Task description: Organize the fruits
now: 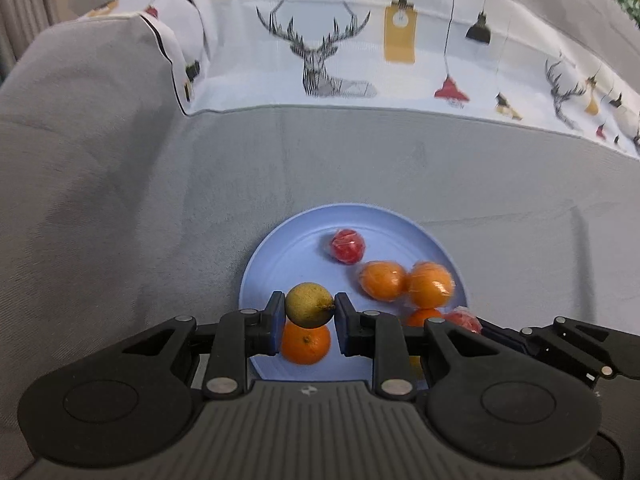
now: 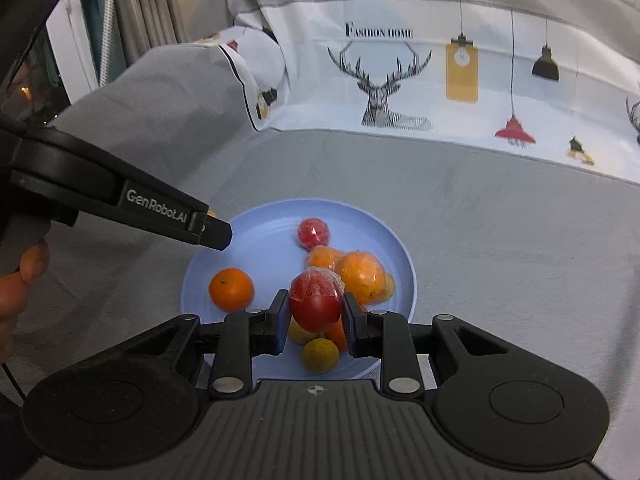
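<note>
at lower centre of the left wrist view: yellow-green round fruit (image 1: 310, 305), dull speckled skin, small dark stem nub on its right side. clamped between the two blue-padded fingers of the left gripper (image 1: 310, 312), pads touching both flanks, above a bare orange (image 1: 306, 344) on the light blue plate (image 1: 264, 264). further up the plate: red fruit in clear wrap (image 1: 348, 246), two wrapped oranges (image 1: 404, 282) side by side.

at lower centre of the right wrist view: red wrapped fruit (image 2: 316, 298), glossy, film crinkled on top, gripped by the right gripper (image 2: 316, 312), fingers closed against its sides, over the plate's near half. shown only here: another yellow-green fruit (image 2: 320, 355) below the held one, hand (image 2: 18, 284) at left edge, left gripper's black body entering from upper left. shown only in the left view: right gripper's linkage at lower right. plate on grey cloth (image 2: 500, 248); deer-print fabric (image 2: 380, 88) across upper frame.
</note>
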{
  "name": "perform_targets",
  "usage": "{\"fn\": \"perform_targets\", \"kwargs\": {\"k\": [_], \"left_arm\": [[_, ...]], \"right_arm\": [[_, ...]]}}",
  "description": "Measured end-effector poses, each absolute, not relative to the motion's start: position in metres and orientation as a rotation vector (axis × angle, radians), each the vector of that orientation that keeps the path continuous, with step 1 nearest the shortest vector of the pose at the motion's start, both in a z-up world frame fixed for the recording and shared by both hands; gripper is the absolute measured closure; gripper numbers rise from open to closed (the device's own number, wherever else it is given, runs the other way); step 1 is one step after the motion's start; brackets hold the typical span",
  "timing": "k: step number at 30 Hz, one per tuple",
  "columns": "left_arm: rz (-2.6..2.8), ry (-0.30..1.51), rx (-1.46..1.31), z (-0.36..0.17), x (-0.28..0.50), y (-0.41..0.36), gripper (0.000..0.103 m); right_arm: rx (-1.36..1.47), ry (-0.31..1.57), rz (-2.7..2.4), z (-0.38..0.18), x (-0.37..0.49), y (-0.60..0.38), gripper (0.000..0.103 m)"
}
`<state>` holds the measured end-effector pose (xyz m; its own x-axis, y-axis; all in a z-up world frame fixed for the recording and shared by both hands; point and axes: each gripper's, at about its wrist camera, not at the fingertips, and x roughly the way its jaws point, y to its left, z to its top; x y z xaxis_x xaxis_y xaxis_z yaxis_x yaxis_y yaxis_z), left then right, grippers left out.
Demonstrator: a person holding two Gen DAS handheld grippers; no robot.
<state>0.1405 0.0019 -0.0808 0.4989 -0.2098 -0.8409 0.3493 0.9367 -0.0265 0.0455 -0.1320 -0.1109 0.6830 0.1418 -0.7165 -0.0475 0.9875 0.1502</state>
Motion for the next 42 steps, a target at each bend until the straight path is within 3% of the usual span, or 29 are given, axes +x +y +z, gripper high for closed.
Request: {"fn": "perform_targets", "kwargs": {"k": [5, 7, 8, 9, 11, 14, 25, 42], "left_arm": [[-0.326, 1.027, 0.177, -0.101, 0.160, -0.004, 0.074], [-0.322, 1.026, 0.189, -0.104, 0.165, -0.006, 0.049], [-0.318, 1.020, 0.198, -0.103, 0.166, -0.007, 0.015], [-0.302, 1.004, 0.203, -0.101, 0.165, -0.006, 0.000], [-0.290, 0.942, 0.205, -0.093, 0.158, -0.003, 0.000], [-0.282, 0.973, 0.243, -0.086, 0.149, -0.002, 0.000], [-0.202, 1.000, 0.233, -0.041, 0.067, 0.023, 0.000], [-0.159, 0.927, 0.241, -0.014, -0.040, 0.037, 0.000]], "right_arm": [[0.118, 0.831, 0.121, -0.126, 0.060, -0.131, 0.074], [0.116, 0.842, 0.144, -0.129, 0.067, -0.130, 0.071], [0.110, 0.853, 0.162, -0.130, 0.071, -0.130, 0.060], [0.101, 0.858, 0.157, -0.130, 0.073, -0.130, 0.053], [0.097, 0.843, 0.129, -0.125, 0.073, -0.131, 0.029], [0.102, 0.839, 0.115, -0.116, 0.062, -0.133, 0.015], [0.153, 0.868, 0.078, -0.074, -0.015, -0.126, 0.001], [0.087, 0.725, -0.070, -0.033, -0.110, -0.132, 0.001]]}}
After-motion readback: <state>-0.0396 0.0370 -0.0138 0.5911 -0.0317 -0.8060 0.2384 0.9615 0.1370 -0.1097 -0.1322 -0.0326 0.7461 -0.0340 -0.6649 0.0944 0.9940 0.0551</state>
